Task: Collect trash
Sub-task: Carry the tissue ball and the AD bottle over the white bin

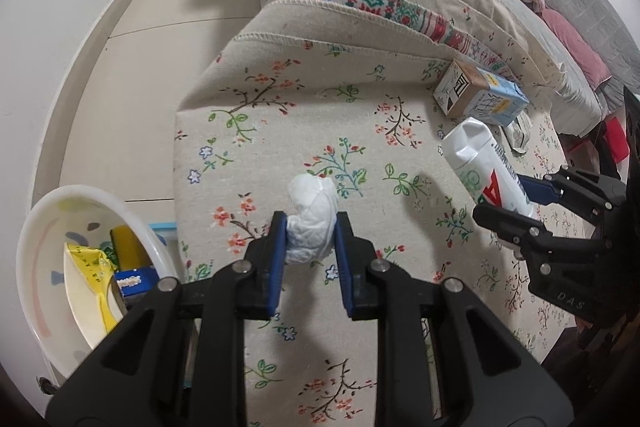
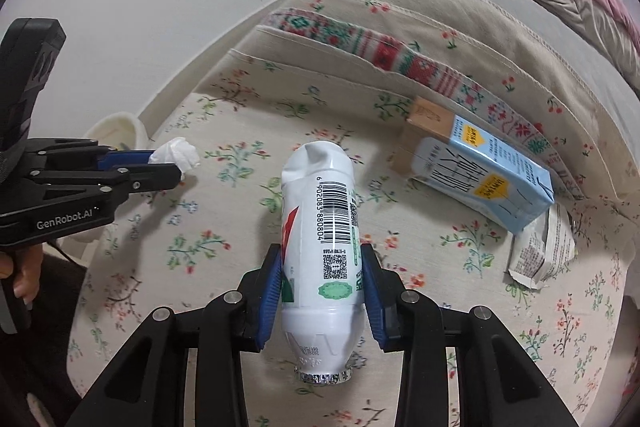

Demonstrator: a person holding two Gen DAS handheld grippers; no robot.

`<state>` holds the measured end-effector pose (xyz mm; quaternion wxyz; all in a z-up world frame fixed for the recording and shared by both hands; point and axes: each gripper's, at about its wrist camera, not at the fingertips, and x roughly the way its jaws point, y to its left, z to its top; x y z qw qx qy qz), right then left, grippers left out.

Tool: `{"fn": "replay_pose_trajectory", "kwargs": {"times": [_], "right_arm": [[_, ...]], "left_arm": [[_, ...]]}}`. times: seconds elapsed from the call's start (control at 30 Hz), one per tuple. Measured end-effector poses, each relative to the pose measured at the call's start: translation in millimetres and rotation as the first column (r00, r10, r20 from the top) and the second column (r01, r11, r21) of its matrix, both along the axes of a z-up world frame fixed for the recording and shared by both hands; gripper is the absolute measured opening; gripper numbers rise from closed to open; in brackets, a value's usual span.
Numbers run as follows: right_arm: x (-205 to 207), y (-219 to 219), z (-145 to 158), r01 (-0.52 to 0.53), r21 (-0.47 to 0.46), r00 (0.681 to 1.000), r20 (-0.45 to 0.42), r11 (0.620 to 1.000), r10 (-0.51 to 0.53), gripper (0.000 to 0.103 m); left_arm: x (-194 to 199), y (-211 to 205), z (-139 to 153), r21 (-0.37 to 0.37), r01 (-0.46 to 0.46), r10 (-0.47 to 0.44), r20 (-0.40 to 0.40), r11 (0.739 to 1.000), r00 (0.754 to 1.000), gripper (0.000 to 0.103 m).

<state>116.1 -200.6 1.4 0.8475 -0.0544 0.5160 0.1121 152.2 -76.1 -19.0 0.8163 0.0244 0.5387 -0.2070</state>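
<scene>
At frame centre, one crumpled tissue wad (image 1: 312, 223), soft and light, is being pinched by the left gripper (image 1: 311, 247), one dented white bottle (image 2: 320, 251), light, crushable, is being clamped mid-body by the right gripper (image 2: 322, 287), while one carton (image 2: 480, 171) and one torn wrapper (image 2: 540, 251) are being left on the floral cover (image 2: 224, 227), right of frame.

You can read "GenRobot.AI" on the left tongs (image 2: 170, 167), and "6 902083 880804" under the barcode on the bottle (image 2: 320, 247).

Paper wrapper (image 2: 540, 251) partly under carton (image 2: 484, 167); bin (image 1: 36, 227) cut by gripper (image 1: 310, 227).
</scene>
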Motion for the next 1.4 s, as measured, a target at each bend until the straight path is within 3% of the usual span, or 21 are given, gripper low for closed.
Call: {"fn": "replay_pose_trajectory", "kwargs": {"times": [0.7, 1.4], "right_arm": [[18, 66, -11, -0.081, 0.063, 0.997, 0.010, 0.995, 0.080, 0.038], [18, 155, -25, -0.190, 0.116, 0.982, 0.004, 0.975, 0.191, 0.038]], "left_arm": [[-10, 64, 10, 0.015, -0.091, 0.090, 0.037, 0.996, 0.995, 0.025], [-27, 174, -19, 0.060, -0.236, 0.236, 0.007, 0.970, 0.972, 0.025]]}}
